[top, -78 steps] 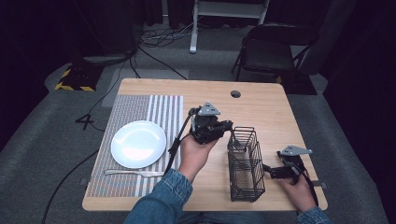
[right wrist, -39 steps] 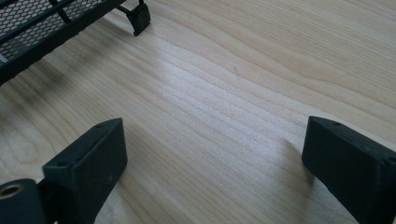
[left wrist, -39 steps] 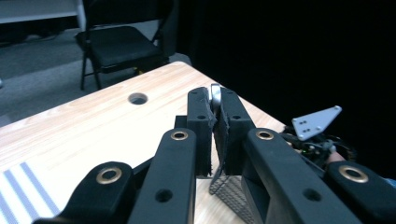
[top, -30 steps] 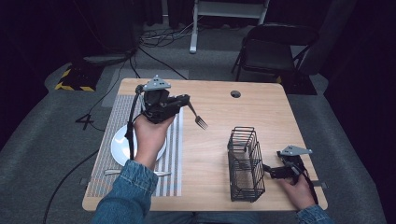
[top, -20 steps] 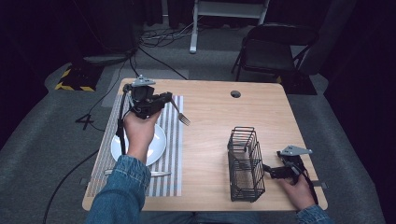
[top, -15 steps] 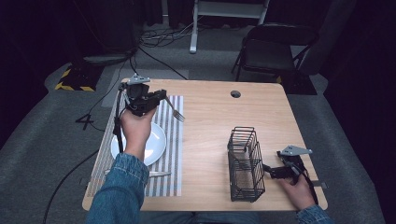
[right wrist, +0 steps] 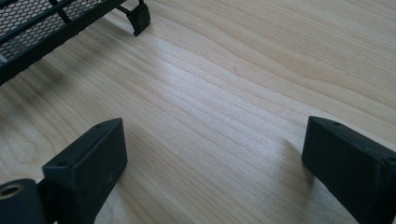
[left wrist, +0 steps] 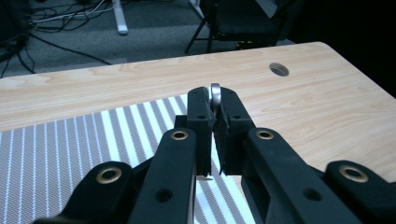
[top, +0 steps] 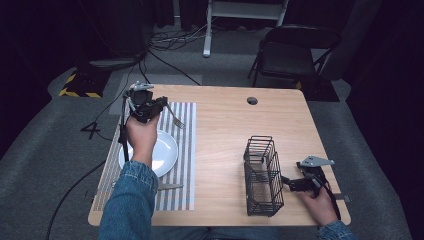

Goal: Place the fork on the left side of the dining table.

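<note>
In the high view my left gripper [top: 148, 106] is held above the far end of the striped placemat [top: 186, 145], shut on a metal fork [top: 175, 119] whose tines point right and down. In the left gripper view the fork's handle end [left wrist: 215, 93] is pinched between the black jaws of that gripper [left wrist: 215, 108], over the placemat [left wrist: 70, 149]. A white plate [top: 162, 152] lies on the placemat under the person's wrist. My right gripper [top: 294, 183] rests open on the table just right of a black wire basket [top: 262, 175]; its jaws [right wrist: 219, 140] stand wide apart over bare wood.
A piece of cutlery, perhaps a knife [top: 169, 186], lies on the placemat near the front edge. The table has a cable hole [top: 252, 100] at the back. A corner of the basket [right wrist: 46, 23] is close to the right gripper. A chair [top: 290, 55] stands behind the table.
My left gripper has carried the fork from beside the basket leftward across the table to above the placemat's far end. The right gripper has stayed put.
</note>
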`<state>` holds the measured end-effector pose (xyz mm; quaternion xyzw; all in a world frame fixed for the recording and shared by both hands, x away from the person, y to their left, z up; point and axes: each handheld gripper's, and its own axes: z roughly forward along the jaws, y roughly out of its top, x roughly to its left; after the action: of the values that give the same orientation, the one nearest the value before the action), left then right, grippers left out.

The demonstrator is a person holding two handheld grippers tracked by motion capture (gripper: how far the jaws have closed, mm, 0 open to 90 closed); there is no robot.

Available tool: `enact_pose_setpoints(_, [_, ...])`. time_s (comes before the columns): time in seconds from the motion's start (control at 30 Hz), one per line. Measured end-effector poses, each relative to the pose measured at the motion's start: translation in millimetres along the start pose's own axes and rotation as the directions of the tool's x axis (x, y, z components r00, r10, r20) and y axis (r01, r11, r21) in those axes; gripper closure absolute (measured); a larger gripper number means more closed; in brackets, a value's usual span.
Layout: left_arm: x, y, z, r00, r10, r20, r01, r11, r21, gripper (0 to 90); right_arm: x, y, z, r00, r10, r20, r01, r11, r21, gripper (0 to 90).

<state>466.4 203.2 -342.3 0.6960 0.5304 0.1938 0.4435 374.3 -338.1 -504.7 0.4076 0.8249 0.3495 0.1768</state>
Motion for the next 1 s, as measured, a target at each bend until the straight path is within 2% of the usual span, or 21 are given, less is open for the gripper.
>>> enact_pose_setpoints(0.2, [9.4, -1.1, 9.7, 1.0, -0.008, -0.005, 0.009, 0.9991, 0.042, 85.5, 0.0, 0.0, 0.0, 1.0, -0.001, 0.0, 0.001, 1.0, 0.0, 6.6])
enact_pose_setpoints(0.3, [12.0, -1.6, 11.6, 0.9999, -0.012, -0.011, 0.012, 0.9988, 0.048, 85.5, 0.0, 0.0, 0.0, 1.0, -0.001, 0.0, 0.001, 1.0, 0.0, 6.6])
enact_pose_setpoints(0.4, [20.0, -1.9, 12.5, 0.9995, -0.018, -0.026, 0.019, 0.9983, 0.055, 85.5, 0.0, 0.0, 0.0, 1.0, -0.001, 0.0, 0.001, 1.0, 0.0, 6.6])
enact_pose_setpoints(0.5, [24.2, -2.2, 12.8, 0.9993, -0.028, -0.026, 0.029, 0.9979, 0.057, 85.5, 0.0, 0.0, 0.0, 1.0, -0.001, 0.0, 0.001, 1.0, 0.0, 6.6])
enact_pose_setpoints(0.6, [29.5, -0.2, 13.0, 0.9993, -0.015, -0.034, 0.017, 0.9981, 0.059, 85.5, 0.0, 0.0, 0.0, 1.0, -0.001, 0.0, 0.001, 1.0, 0.0, 6.6])
enact_pose_setpoints(0.83, [39.1, 1.4, 17.6, 0.9986, -0.038, -0.036, 0.04, 0.9981, 0.048, 85.5, 0.0, 0.0, 0.0, 1.0, -0.001, 0.0, 0.001, 1.0, 0.0, 6.6])
enact_pose_setpoints(0.9, [42.0, 2.9, 21.5, 0.9979, -0.064, -0.012, 0.064, 0.9974, 0.034, 85.5, 0.0, 0.0, 0.0, 1.0, -0.001, 0.0, 0.001, 1.0, 0.0, 6.6])
enact_pose_setpoints(1.0, [42.3, 3.7, 24.5, 0.9977, -0.067, -0.004, 0.068, 0.997, 0.038, 85.5, 0.0, 0.0, 0.0, 1.0, -0.001, 0.0, 0.001, 1.0, 0.0, 6.6])
